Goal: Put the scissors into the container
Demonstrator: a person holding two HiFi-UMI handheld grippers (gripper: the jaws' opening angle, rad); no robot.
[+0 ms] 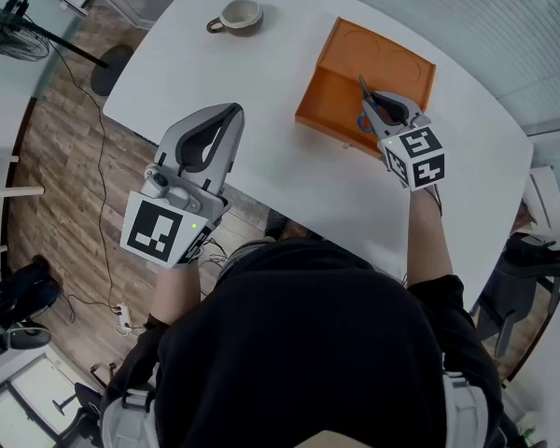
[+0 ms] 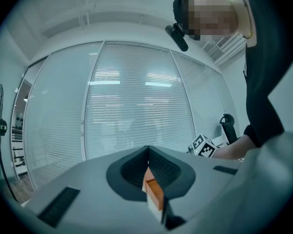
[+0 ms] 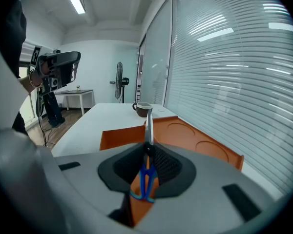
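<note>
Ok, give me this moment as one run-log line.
right gripper: shut on scissors, blades over container | left gripper: shut, empty | task: scissors not yet released

— What do we count here?
— We count one white table (image 1: 271, 147), one orange container (image 1: 329, 96) and one mug (image 1: 241, 15).
— And the tools?
— We see two grippers, the left gripper (image 1: 230, 112) and the right gripper (image 1: 377, 103), and one pair of scissors (image 3: 148, 123).
— Anything else?
— We make out one standing fan (image 1: 9, 32).
</note>
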